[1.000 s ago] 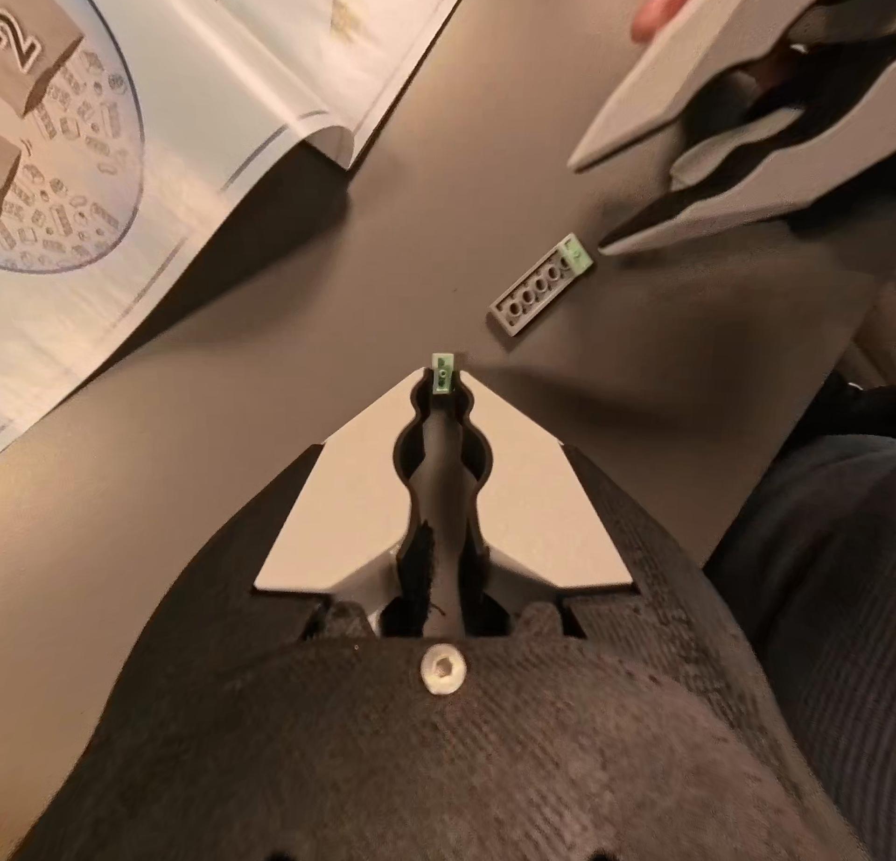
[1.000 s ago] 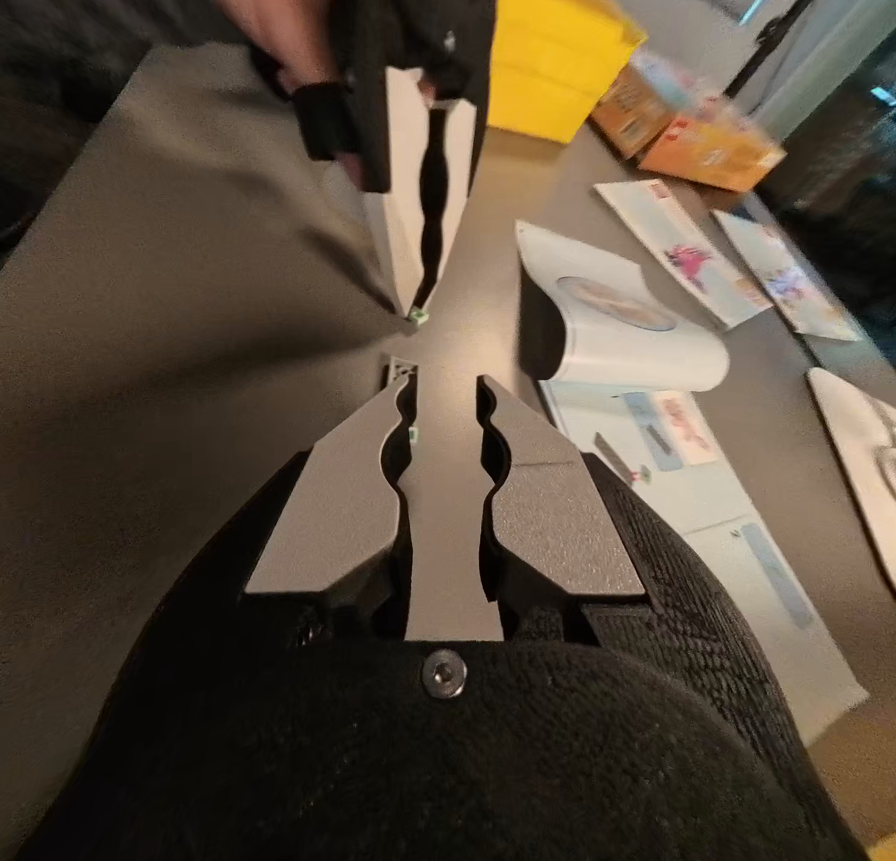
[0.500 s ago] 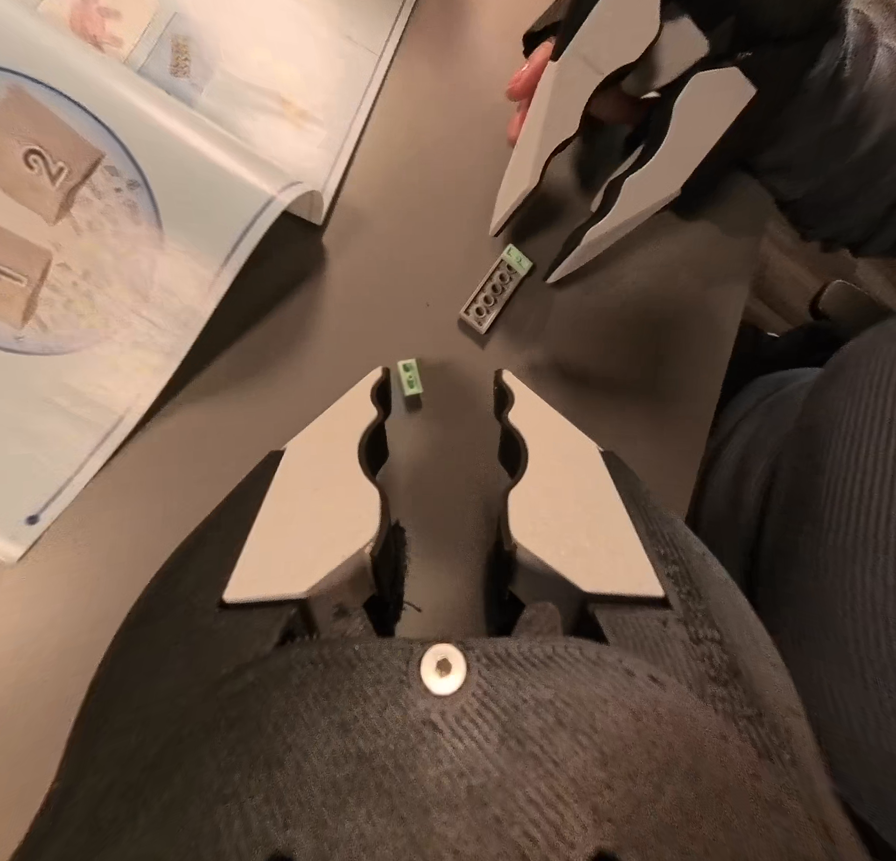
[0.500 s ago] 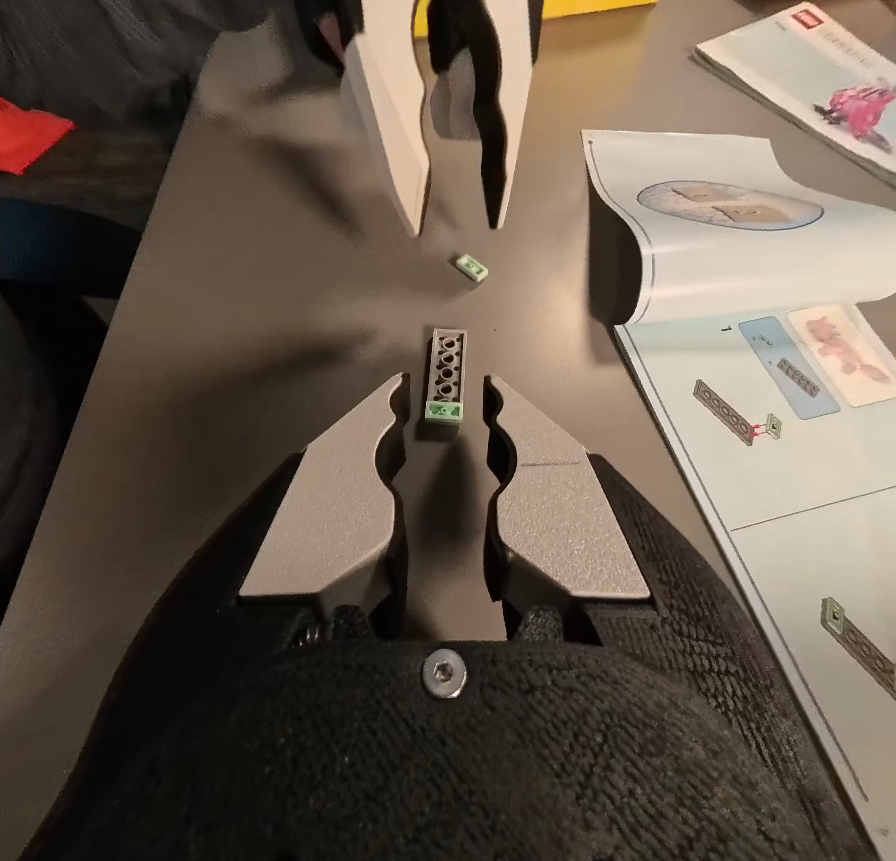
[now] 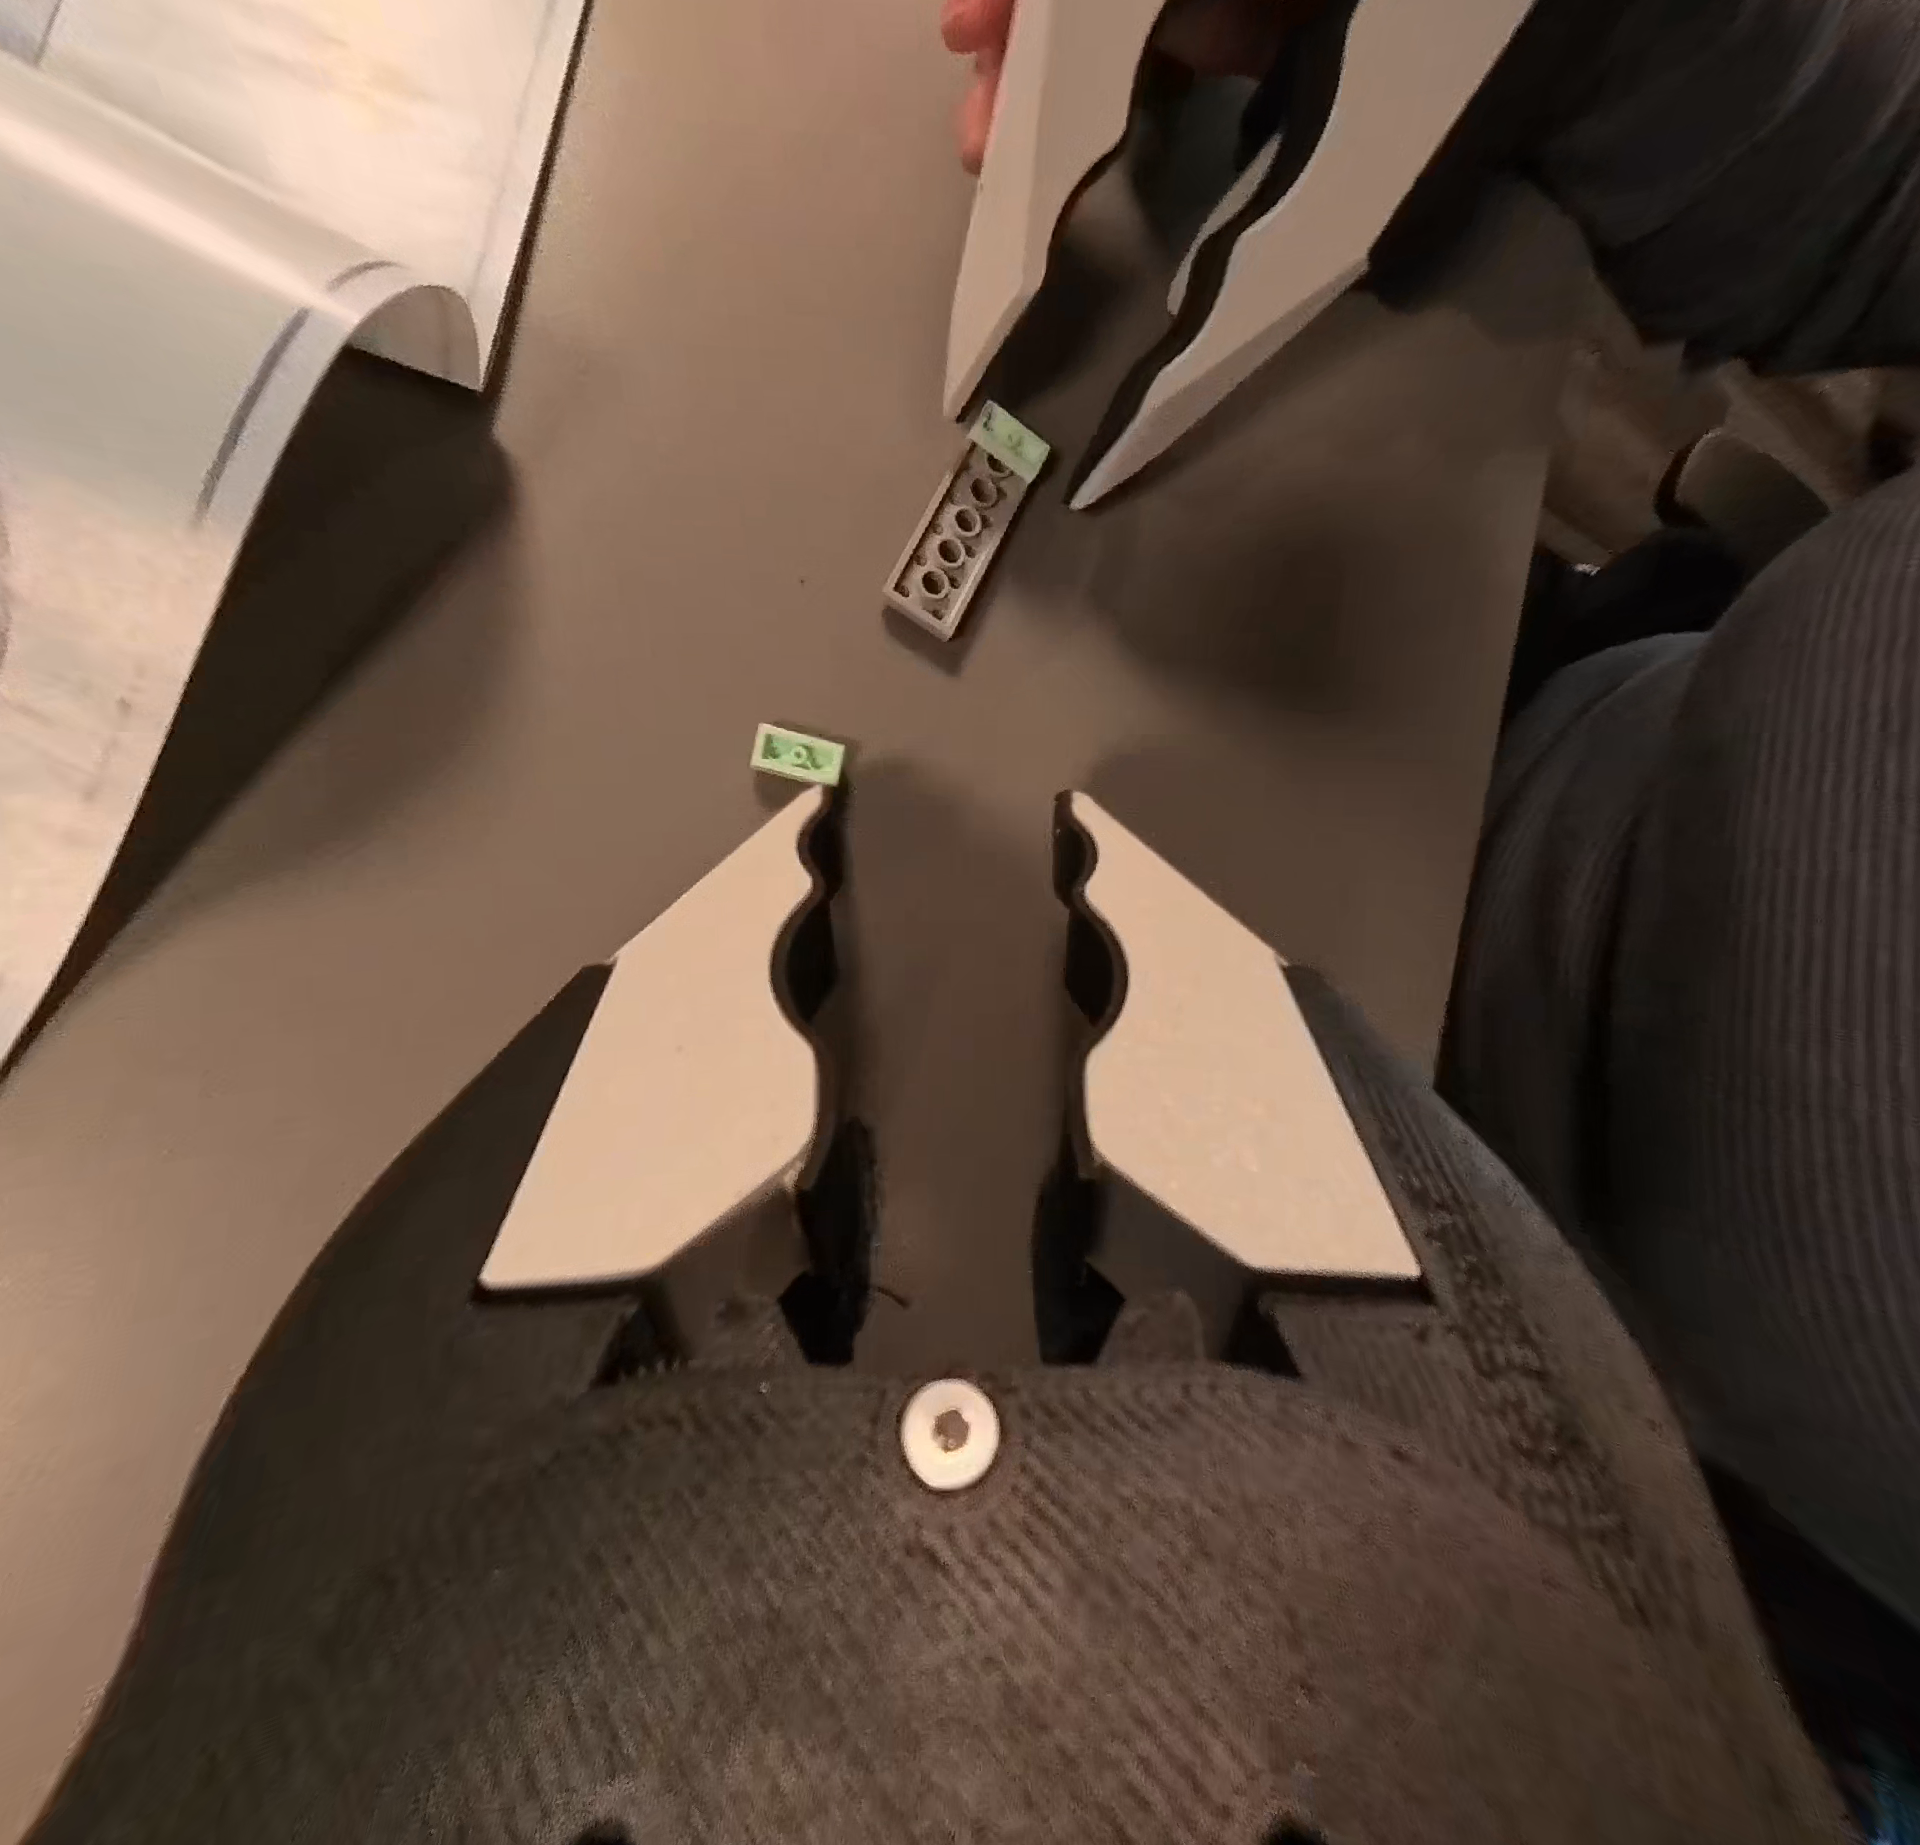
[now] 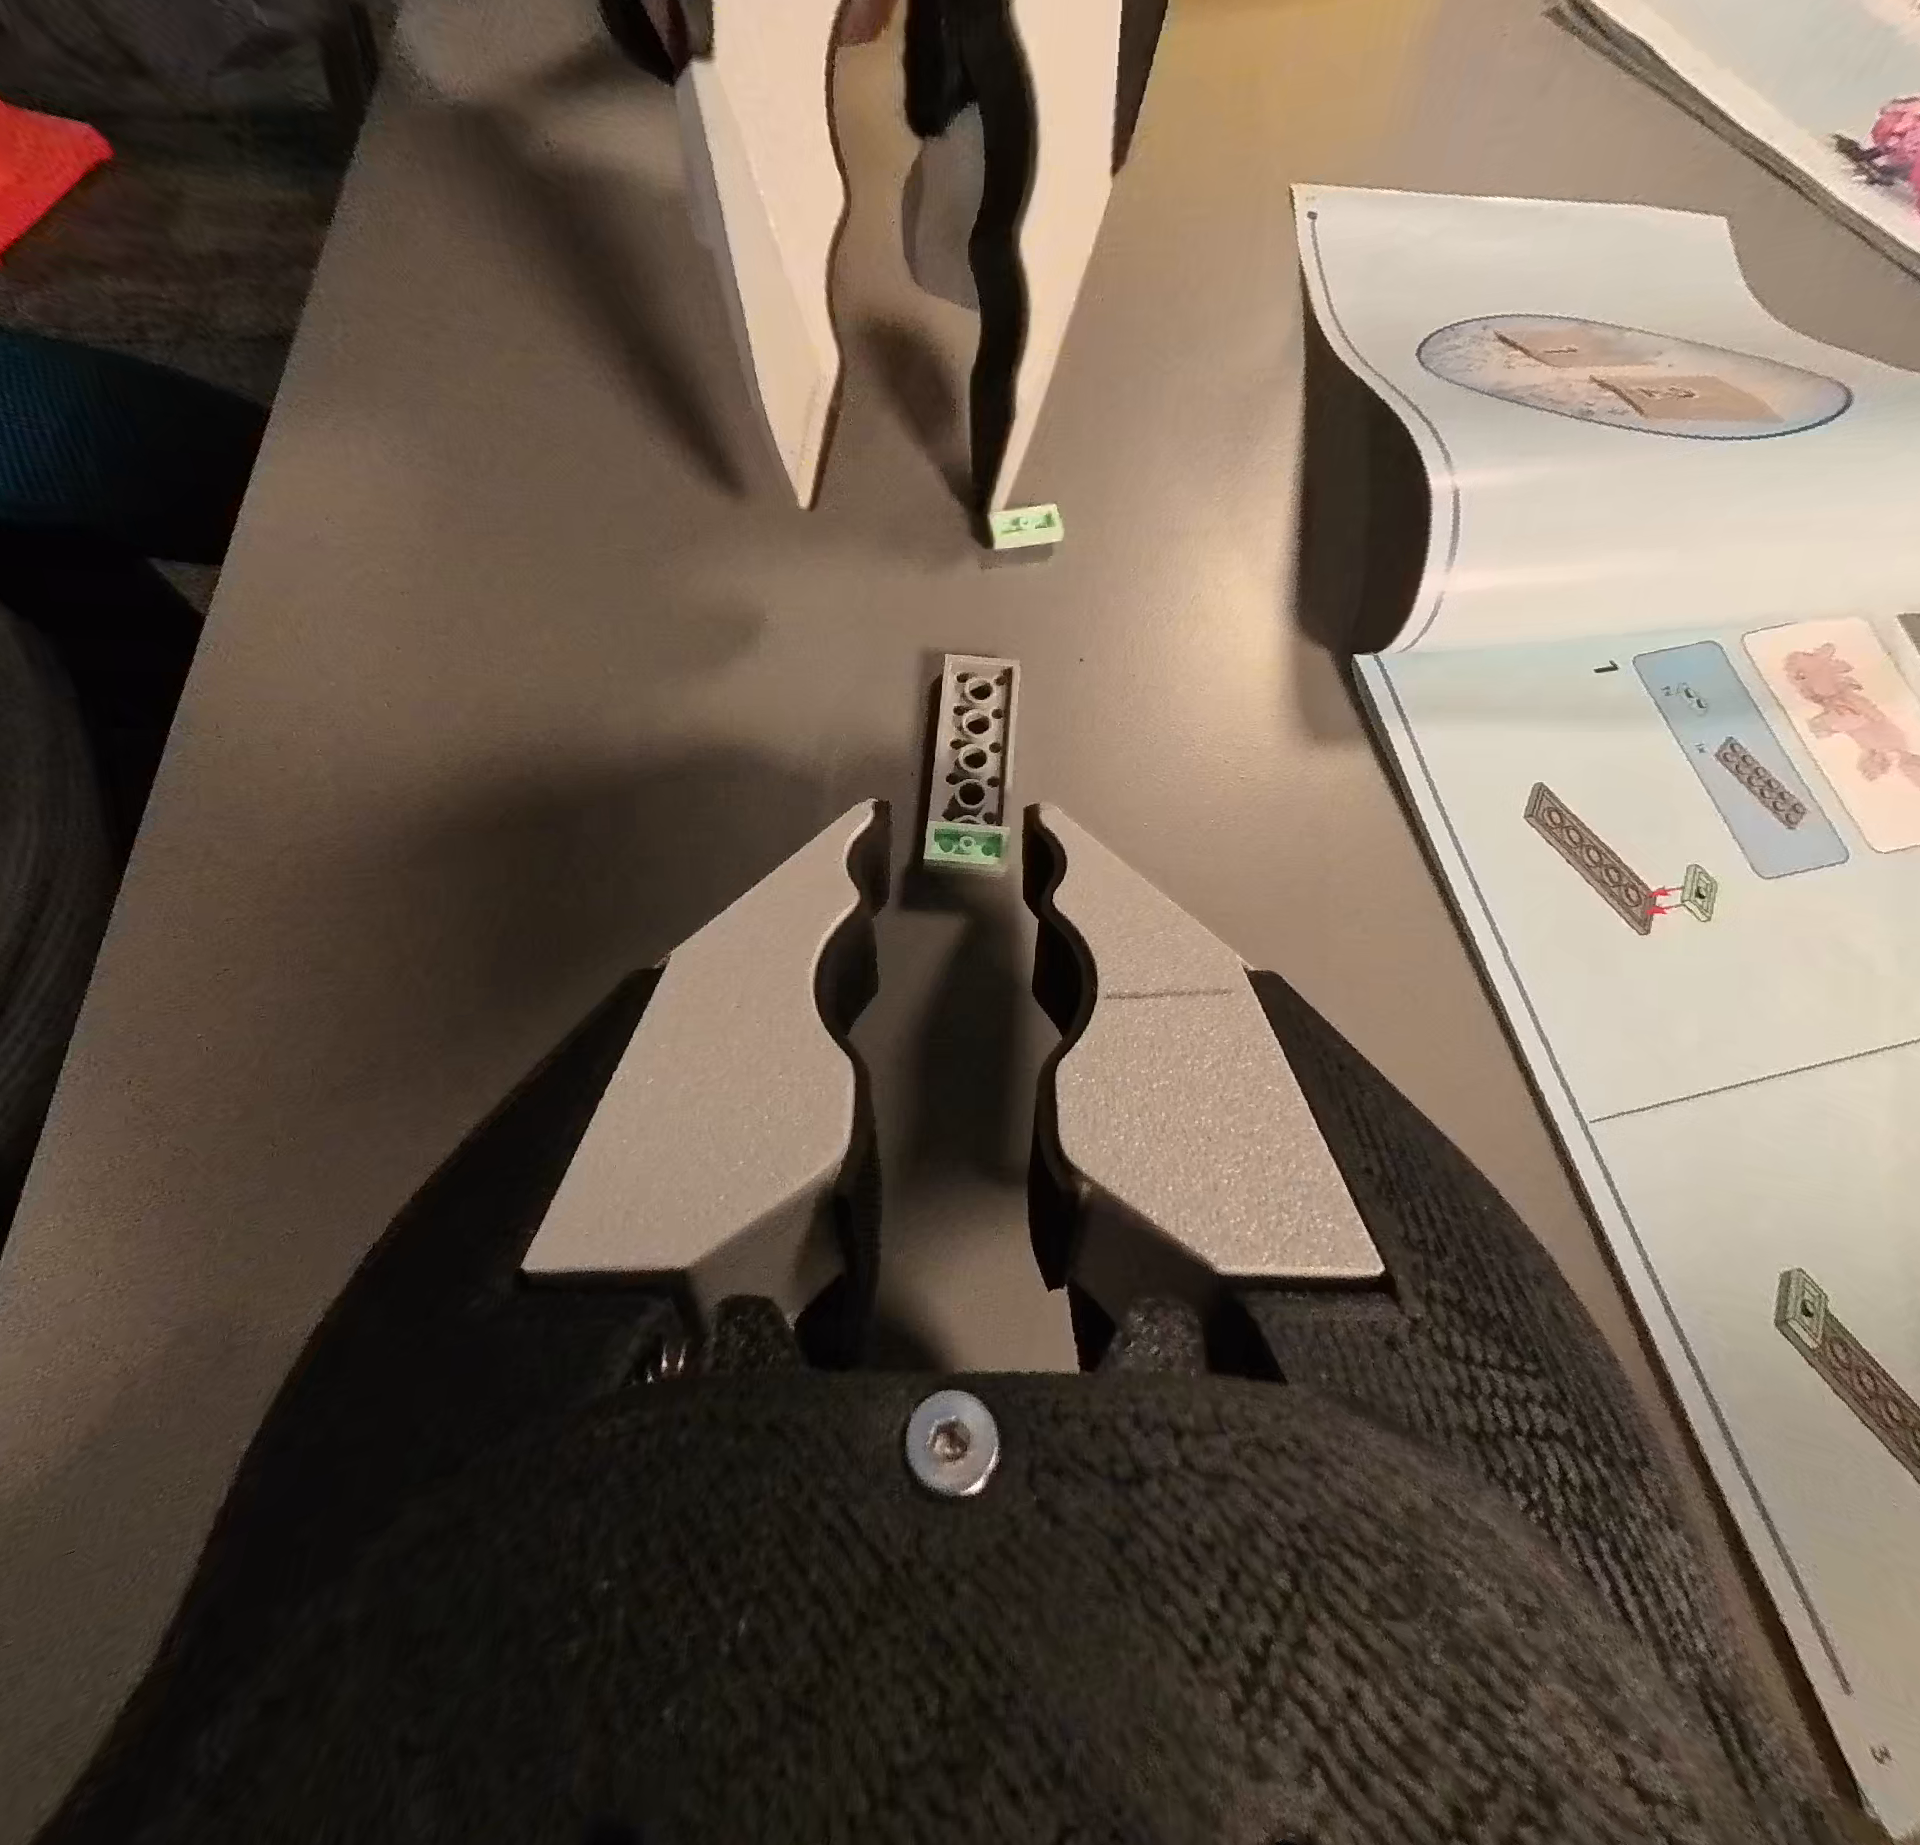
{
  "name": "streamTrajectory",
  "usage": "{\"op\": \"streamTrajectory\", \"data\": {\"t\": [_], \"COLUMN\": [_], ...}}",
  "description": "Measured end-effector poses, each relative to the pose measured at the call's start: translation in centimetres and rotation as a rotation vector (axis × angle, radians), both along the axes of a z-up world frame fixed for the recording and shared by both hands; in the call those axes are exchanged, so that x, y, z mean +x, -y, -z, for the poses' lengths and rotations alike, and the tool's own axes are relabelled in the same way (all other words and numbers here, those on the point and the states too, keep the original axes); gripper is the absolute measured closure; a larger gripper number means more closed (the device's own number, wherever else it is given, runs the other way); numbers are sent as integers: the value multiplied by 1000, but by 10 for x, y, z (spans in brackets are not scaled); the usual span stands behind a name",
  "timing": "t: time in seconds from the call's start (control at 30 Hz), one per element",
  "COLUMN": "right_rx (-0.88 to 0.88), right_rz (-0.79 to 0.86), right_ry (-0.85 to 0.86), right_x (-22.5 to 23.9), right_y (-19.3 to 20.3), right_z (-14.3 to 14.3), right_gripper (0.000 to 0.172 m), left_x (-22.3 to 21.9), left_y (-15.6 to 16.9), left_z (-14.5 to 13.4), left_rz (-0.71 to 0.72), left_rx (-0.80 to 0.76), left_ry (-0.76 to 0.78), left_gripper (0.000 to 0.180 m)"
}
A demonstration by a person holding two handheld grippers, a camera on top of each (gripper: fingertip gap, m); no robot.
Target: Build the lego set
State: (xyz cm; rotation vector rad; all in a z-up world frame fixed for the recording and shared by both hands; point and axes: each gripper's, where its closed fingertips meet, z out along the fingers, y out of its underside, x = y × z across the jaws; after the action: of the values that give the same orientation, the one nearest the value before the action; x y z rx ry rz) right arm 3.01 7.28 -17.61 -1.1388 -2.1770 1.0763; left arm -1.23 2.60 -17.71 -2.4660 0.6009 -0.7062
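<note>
A grey plate (image 6: 977,735) lies underside up on the dark table (image 6: 520,756), with a small green piece (image 6: 968,848) fixed on its near end. My right gripper (image 6: 956,819) is open, its fingertips either side of that green end with a gap on each side. A second, loose green piece (image 5: 798,753) lies on the table just past the left fingertip of my left gripper (image 5: 943,803), which is open and empty. In the left wrist view the plate (image 5: 956,548) lies ahead, with the right gripper (image 5: 1023,450) at its far end. In the right wrist view the loose piece (image 6: 1023,526) lies by the left gripper (image 6: 902,496).
An open instruction booklet (image 6: 1662,756) lies right of the plate and also shows in the left wrist view (image 5: 208,237). Another booklet (image 6: 1766,60) lies at the far right. A person's leg (image 5: 1714,912) is beside the table's edge. Left tips to right tips: about 7 centimetres.
My left gripper was shut on the loose green piece, then opened; the piece now lies on the table at its left fingertip. My right gripper moved over the plate's green end.
</note>
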Motion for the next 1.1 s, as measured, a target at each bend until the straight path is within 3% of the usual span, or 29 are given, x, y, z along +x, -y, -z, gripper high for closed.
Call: {"op": "streamTrajectory", "data": {"t": [0.13,0.3,0.67,0.87,1.1], "right_rx": [36,48,50,49,46], "right_rz": [-3,-7,-29,-37,-46], "right_ry": [20,19,17,18,21], "right_x": [0,0,2,3,4], "right_y": [0,1,4,5,6], "right_z": [5,6,6,6,6], "right_gripper": [151,157,157,157,157], "left_x": [-19,-21,-21,-16,15], "left_y": [-14,-21,-22,-22,-19], "left_z": [2,6,8,8,-14], "left_rz": [-14,52,162,186,249], "left_rx": [111,182,202,204,289], "left_ry": [-120,-153,-230,-226,-102], "left_gripper": [141,145,165,165,165]}}
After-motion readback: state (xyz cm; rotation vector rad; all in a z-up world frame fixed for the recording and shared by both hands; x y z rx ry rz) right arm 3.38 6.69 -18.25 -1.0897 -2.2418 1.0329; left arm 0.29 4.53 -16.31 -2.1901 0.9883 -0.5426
